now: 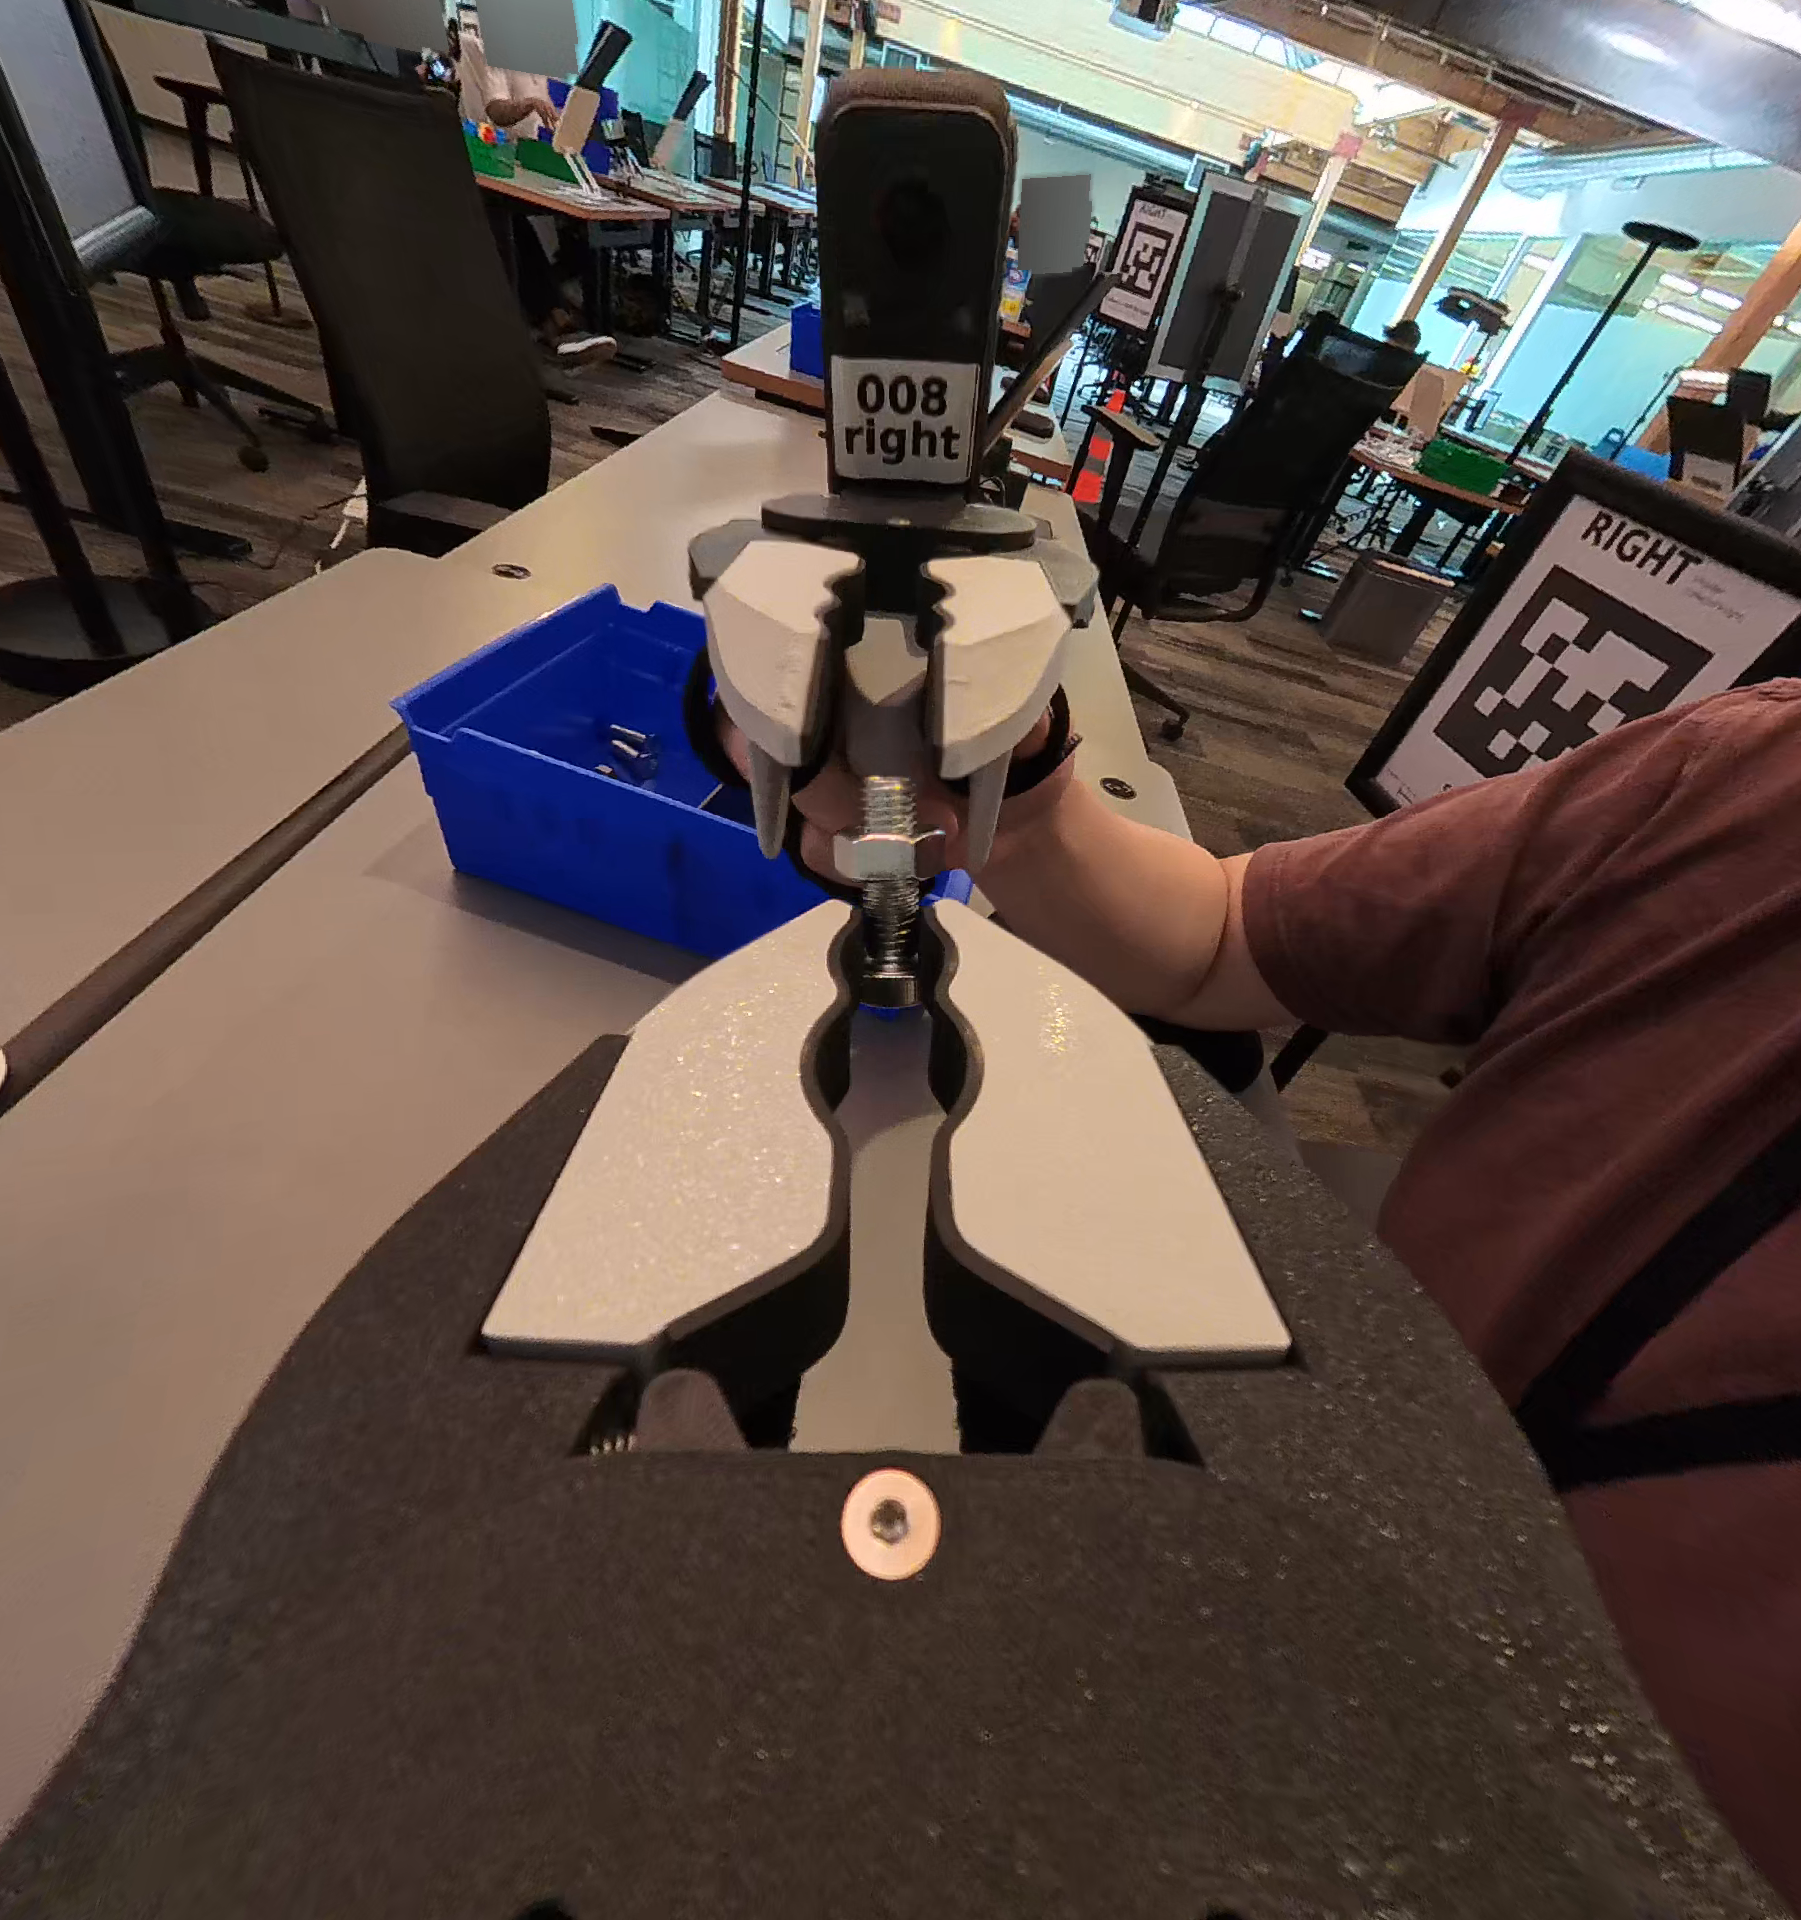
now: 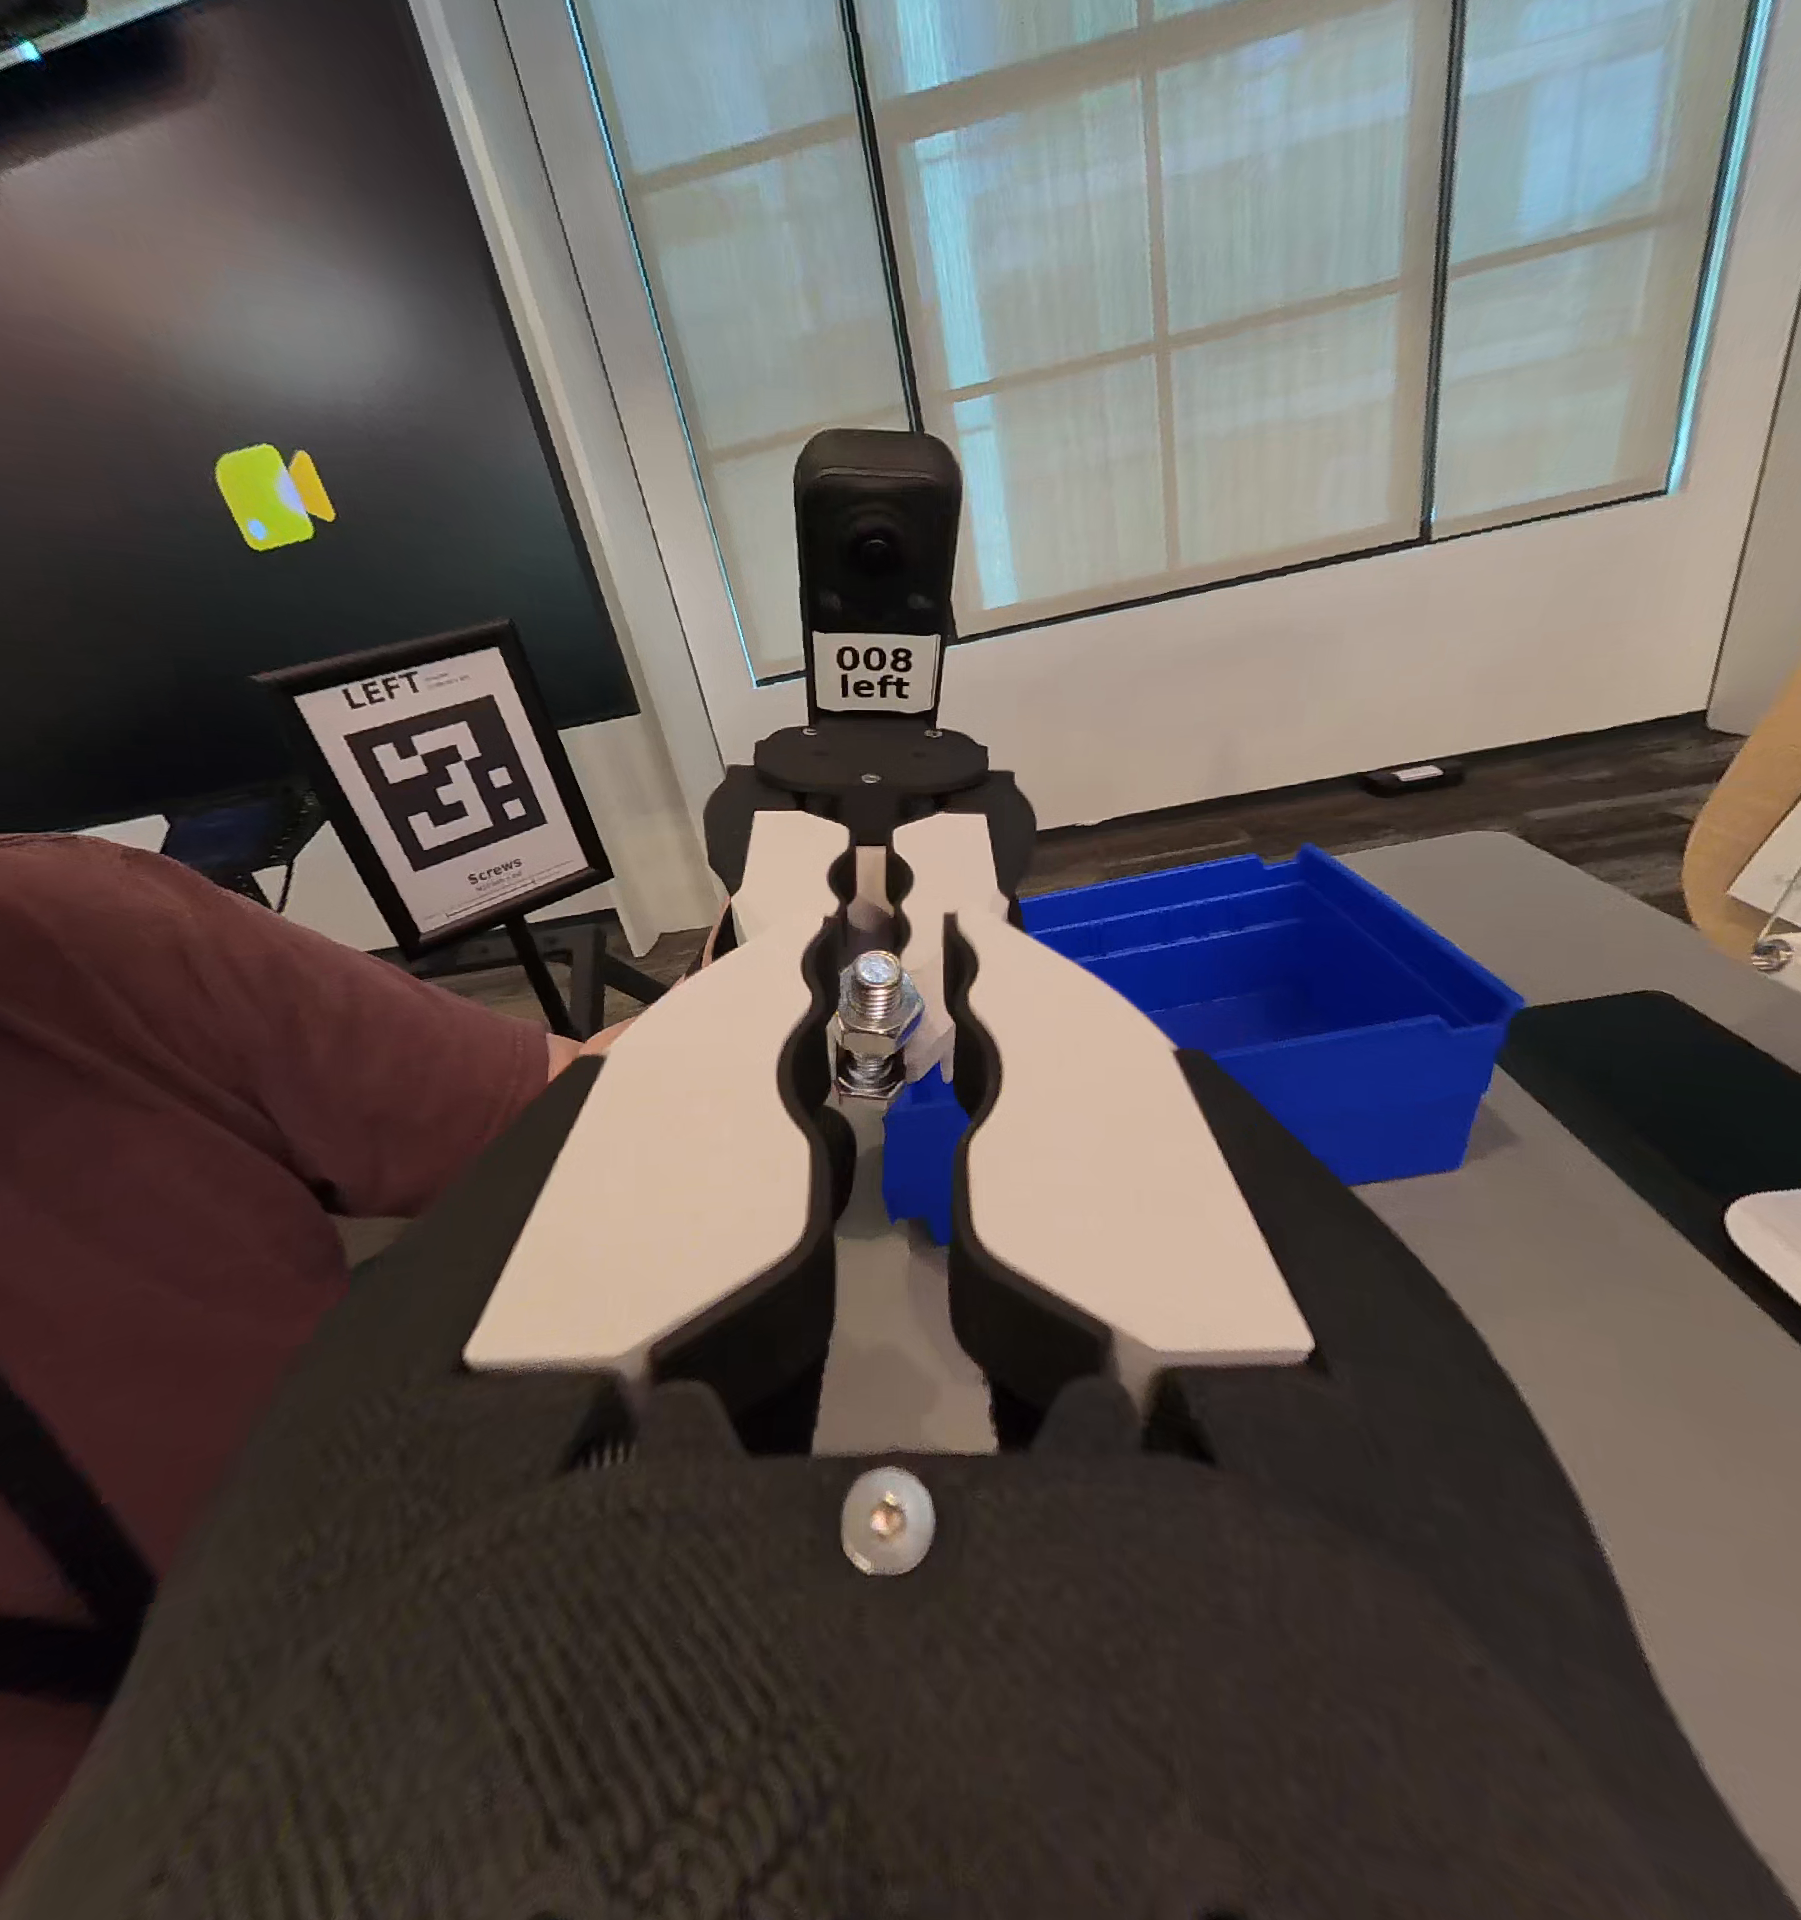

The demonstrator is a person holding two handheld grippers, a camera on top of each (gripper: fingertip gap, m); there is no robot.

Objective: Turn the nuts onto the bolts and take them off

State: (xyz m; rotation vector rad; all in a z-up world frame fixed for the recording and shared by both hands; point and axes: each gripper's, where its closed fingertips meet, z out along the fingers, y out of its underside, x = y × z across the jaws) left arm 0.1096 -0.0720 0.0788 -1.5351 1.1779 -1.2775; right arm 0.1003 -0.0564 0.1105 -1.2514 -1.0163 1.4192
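Observation:
A silver bolt (image 1: 885,935) stands roughly upright between my two grippers above the grey table (image 1: 252,1039). A hex nut (image 1: 888,854) sits partway down its thread. My left gripper (image 1: 885,920) is shut on the bolt's head at the lower end. My right gripper (image 1: 880,836) faces it from the far side, jaws a little apart, with a gap on each side of the nut. In the right wrist view my right gripper (image 2: 888,925) straddles the nut (image 2: 872,1034), and the bolt's tip (image 2: 875,971) points up. One of the left gripper's fingers (image 2: 787,883) shows behind it.
A blue bin (image 1: 563,821) stands on the table just behind the grippers, with a few loose bolts (image 1: 631,748) inside; it also shows in the right wrist view (image 2: 1291,1049). A person's arm (image 1: 1395,883) reaches in from the right. Framed marker boards (image 1: 1571,675) (image 2: 449,790) stand beside the table. Less than 4 cm separates the two grippers' tips.

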